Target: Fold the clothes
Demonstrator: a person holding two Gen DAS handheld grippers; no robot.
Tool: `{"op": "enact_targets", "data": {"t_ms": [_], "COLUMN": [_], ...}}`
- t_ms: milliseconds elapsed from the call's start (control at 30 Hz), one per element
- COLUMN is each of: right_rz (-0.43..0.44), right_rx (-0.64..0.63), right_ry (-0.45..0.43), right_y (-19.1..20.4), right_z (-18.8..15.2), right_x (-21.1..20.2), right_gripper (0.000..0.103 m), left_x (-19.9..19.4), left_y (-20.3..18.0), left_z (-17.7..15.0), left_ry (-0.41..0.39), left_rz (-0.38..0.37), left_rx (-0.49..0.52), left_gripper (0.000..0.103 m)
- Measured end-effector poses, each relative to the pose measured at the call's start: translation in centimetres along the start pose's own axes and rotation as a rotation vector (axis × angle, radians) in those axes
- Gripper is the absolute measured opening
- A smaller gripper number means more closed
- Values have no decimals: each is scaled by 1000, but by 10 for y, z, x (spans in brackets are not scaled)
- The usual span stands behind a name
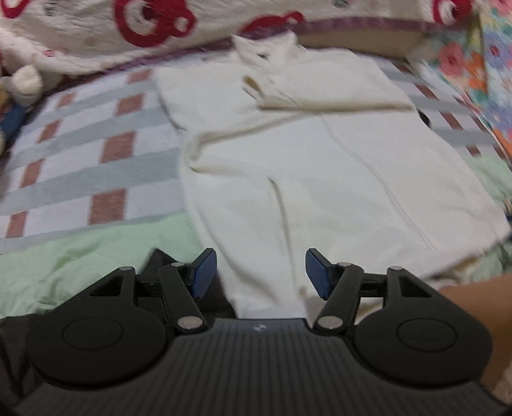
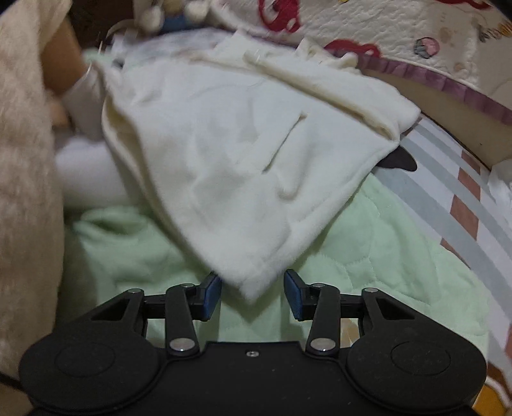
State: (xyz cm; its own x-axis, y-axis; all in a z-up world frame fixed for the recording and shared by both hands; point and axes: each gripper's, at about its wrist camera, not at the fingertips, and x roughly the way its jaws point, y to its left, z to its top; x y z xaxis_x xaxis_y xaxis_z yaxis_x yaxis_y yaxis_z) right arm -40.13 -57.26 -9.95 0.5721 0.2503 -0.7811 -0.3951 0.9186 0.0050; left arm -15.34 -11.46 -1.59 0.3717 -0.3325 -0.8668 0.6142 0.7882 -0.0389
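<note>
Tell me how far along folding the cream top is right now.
Early stage. Done: one sleeve lies folded across the cream top, which is spread on the bed. In hand: nothing; the left gripper is open above the hem, and the right gripper is open around a bottom corner. Left: the body folds.

Both of your wrist views are evenly lit by soft indoor light with no glare, though the exposure runs slightly dim and warm. In your left wrist view the cream fleece garment (image 1: 288, 153) smears with motion blur, worst toward 12 o'clock, where the white quilt with red prints (image 1: 153, 28) loses its edges. The black plastic gripper body at 6 o'clock stays sharp. In your right wrist view the blur is heavier at 9 o'clock, and the pale green quilted blanket (image 2: 368, 256) shows a faint shadow under the garment's corner. Fisheye bending curves the checked bedsheet (image 2: 464, 192) at 3 o'clock.
</note>
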Motion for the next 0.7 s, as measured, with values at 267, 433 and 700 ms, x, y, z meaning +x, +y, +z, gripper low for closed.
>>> {"op": "enact_targets", "data": {"t_ms": [267, 433, 700], "right_rz": [-69, -107, -129], "right_rx": [202, 267, 311], "right_ry": [-127, -160, -151], "right_y": [-30, -39, -49], "right_z": [8, 28, 61], "right_x": [-7, -4, -5], "right_gripper": [12, 9, 9], "left_x": [-12, -18, -15], "left_y": [8, 23, 26], "left_z": [-25, -31, -31], "left_ry": [-6, -64, -51], "left_rz": [-19, -34, -125], "left_rx": [6, -19, 34], "left_gripper": [62, 62, 62]}}
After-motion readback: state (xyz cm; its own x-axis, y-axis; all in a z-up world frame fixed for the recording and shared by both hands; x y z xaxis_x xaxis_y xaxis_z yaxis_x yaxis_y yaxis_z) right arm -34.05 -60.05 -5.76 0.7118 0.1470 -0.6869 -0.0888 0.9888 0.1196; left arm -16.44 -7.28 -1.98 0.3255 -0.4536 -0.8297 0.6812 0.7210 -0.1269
